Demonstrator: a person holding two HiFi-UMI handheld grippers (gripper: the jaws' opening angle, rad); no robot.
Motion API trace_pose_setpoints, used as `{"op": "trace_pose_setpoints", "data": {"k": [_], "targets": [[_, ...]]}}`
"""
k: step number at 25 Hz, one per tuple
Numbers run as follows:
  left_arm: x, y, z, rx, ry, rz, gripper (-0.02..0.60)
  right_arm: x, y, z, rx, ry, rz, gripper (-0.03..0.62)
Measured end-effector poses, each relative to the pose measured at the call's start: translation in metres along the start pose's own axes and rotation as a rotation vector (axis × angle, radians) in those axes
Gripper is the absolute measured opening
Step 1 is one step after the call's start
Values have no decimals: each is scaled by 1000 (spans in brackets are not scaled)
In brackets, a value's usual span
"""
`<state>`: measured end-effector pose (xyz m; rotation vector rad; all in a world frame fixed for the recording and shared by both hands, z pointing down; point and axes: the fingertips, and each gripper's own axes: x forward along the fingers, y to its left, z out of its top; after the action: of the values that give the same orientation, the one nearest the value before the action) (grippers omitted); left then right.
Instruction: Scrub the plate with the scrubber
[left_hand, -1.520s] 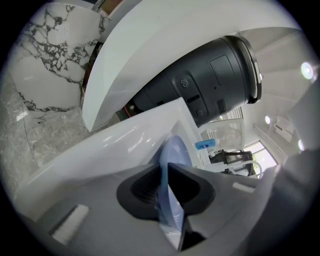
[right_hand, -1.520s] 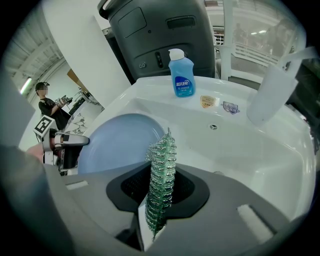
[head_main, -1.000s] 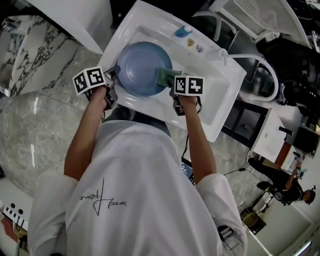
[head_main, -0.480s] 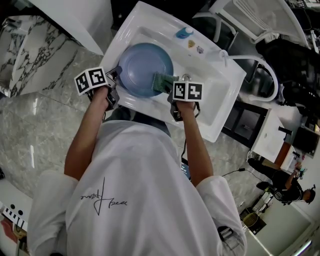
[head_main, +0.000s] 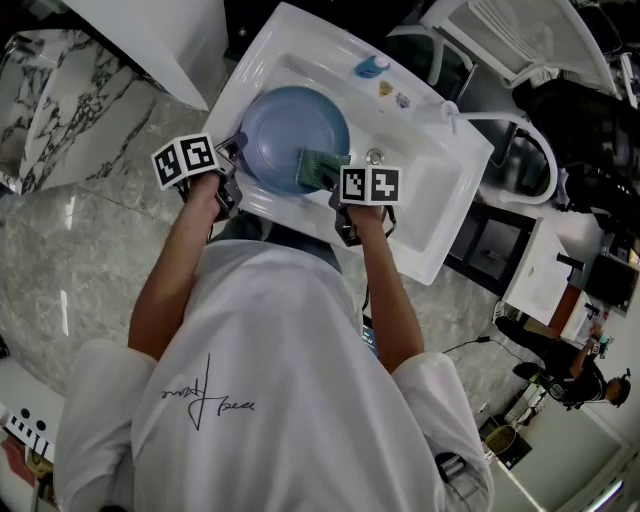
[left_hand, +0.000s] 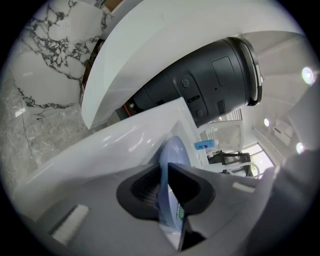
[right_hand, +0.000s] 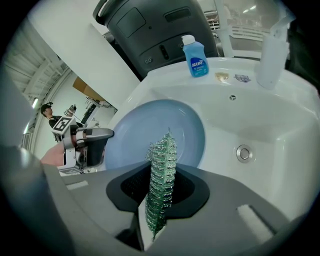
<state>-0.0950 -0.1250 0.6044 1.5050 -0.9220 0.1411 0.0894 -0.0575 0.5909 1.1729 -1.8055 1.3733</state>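
Observation:
A pale blue plate (head_main: 290, 135) stands tilted in the white sink (head_main: 440, 200). My left gripper (head_main: 232, 165) is shut on the plate's left rim; in the left gripper view the plate (left_hand: 171, 160) runs edge-on between the jaws of the left gripper (left_hand: 164, 187). My right gripper (head_main: 338, 190) is shut on a green scrubber (head_main: 320, 168), which lies against the plate's lower right face. In the right gripper view the scrubber (right_hand: 161, 175) stands upright in the right gripper (right_hand: 159, 192), in front of the plate (right_hand: 155, 132); the left gripper (right_hand: 90, 145) shows at the plate's left edge.
A blue soap bottle (right_hand: 195, 56) stands on the sink's back rim, with a white spray bottle (right_hand: 272, 50) to its right. The drain (right_hand: 243, 153) lies right of the plate. A dark grey appliance (left_hand: 200, 90) sits behind the sink. Marble floor (head_main: 80, 270) lies to the left.
My right gripper has slid left with the scrubber, from the plate's right edge further onto its face. The left gripper and the plate have stayed put.

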Motion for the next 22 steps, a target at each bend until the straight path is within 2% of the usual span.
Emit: {"op": "trace_pose_setpoints", "data": {"k": [22], "targets": [[0,0,-1,-10,1,-6,101,19,37,-3,7,48,99,60]]}}
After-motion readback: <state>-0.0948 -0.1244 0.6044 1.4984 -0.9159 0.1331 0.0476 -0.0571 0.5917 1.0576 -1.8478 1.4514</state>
